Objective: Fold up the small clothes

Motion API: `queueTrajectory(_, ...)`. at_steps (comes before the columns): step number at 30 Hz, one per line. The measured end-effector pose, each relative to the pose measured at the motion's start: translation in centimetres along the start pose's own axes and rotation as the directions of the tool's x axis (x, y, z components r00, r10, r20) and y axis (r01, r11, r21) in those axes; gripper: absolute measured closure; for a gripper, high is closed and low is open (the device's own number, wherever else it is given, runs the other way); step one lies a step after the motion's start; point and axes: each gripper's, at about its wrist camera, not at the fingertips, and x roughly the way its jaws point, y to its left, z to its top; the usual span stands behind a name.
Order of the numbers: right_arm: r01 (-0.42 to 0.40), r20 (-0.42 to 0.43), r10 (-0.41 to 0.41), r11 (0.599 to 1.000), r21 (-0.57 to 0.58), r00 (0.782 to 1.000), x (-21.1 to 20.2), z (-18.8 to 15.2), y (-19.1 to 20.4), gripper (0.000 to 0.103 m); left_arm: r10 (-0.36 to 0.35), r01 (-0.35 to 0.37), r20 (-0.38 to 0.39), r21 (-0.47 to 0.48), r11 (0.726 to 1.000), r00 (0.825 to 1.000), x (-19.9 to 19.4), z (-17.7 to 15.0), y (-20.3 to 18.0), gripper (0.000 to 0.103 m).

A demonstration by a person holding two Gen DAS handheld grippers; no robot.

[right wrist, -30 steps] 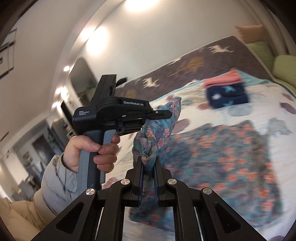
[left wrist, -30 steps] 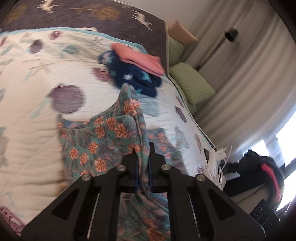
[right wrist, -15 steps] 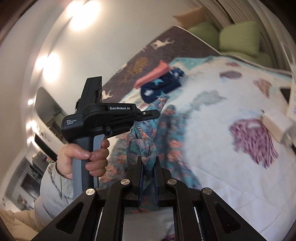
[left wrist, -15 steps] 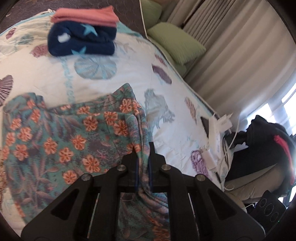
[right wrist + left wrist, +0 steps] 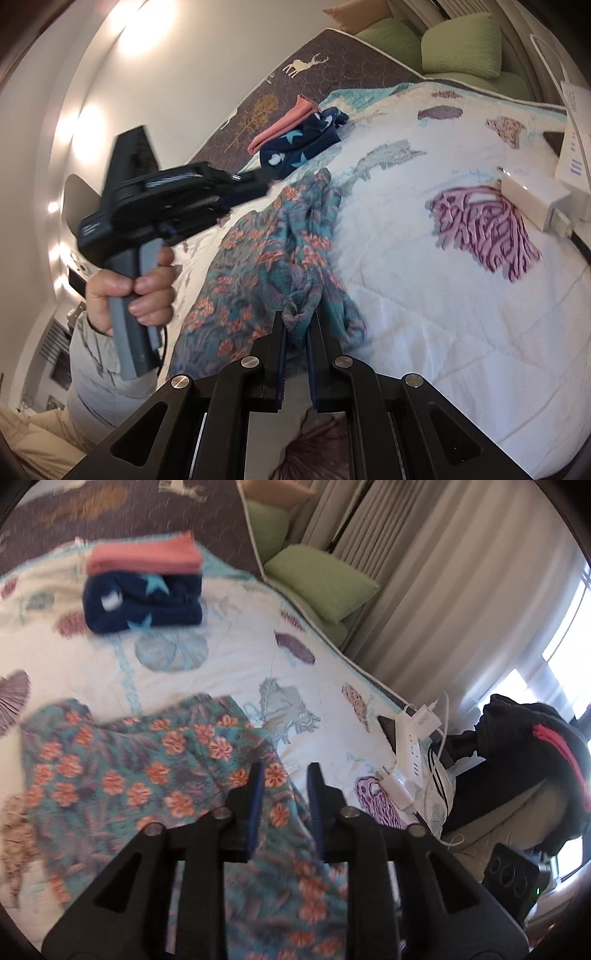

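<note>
Floral garment point(image 5: 155, 775) under parted left tongs point(image 5: 284, 775); right tongs point(image 5: 296, 325) pinching it.

Motion blurs the left tool point(image 5: 258, 181); the floral garment point(image 5: 266, 258) runs under the right tool's frame.

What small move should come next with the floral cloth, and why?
Probably open the right tool and let go. The left tool is already open, its fingers apart over the floral cloth, which lies folded on the quilt. Only the right one is pinching a bunched corner.
</note>
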Motion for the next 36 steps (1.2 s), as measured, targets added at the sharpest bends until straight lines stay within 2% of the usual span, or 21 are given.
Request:
queueTrajectory(5,0.034,-0.012,-0.034,0.999,0.017,0.999,-0.5,-0.5,-0.6,0.094,0.038,-0.039,0.025,0.041,0.998,0.999,-3.7,-2.9,0.6,0.071)
queueTrajectory(9,0.068,-0.031,-0.067,0.997,0.03,0.997,-0.8,-0.8,-1.2,0.093,0.137,-0.139,0.049,0.044,0.989,0.989,-6.5,-6.8,2.5,0.07)
queueTrajectory(11,0.094,-0.022,-0.093,0.996,0.013,0.995,-1.2,-0.6,-0.9,0.091,0.185,-0.186,0.046,0.018,0.982,0.982,-7.7,-8.9,4.0,0.07)
queueTrajectory(15,0.18,0.047,-0.178,0.983,-0.029,0.983,-3.0,0.5,-0.2,0.091,0.191,-0.189,0.024,-0.072,0.979,0.981,-9.3,-11.7,6.2,0.069)
queueTrajectory(17,0.204,0.078,-0.201,0.978,-0.036,0.977,-3.8,1.1,0.1,0.091,0.212,-0.211,0.009,-0.077,0.975,0.977,-9.6,-13.0,6.5,0.069)
queueTrajectory(20,0.197,0.087,-0.19,0.978,-0.073,0.978,-4.1,1.8,1.4,0.091,0.227,-0.225,0.026,-0.059,0.973,0.974,-10.5,-14.6,5.9,0.065)
queueTrajectory(23,0.184,0.087,-0.174,0.974,-0.13,0.981,-3.6,1.6,3.3,0.091,0.222,-0.222,0.056,-0.01,0.975,0.973,-11.8,-16.2,4.5,0.047)
queueTrajectory(28,0.142,0.038,-0.138,0.976,-0.168,0.99,-1.9,0.8,4.7,0.09,0.203,-0.208,0.058,0.099,0.973,0.977,-12.1,-18.4,1.9,0.039)
queueTrajectory(32,0.064,-0.012,-0.067,0.981,-0.185,0.998,-1.4,-0.2,5.8,0.087,0.268,-0.27,0.03,0.114,0.956,0.963,-10.3,-18.6,1.4,0.039)
queueTrajectory(36,0.072,-0.028,-0.08,0.974,-0.214,0.996,-1.1,-1.1,6.7,0.082,0.346,-0.346,0.019,0.105,0.933,0.938,-8.9,-18.5,1.4,0.039)
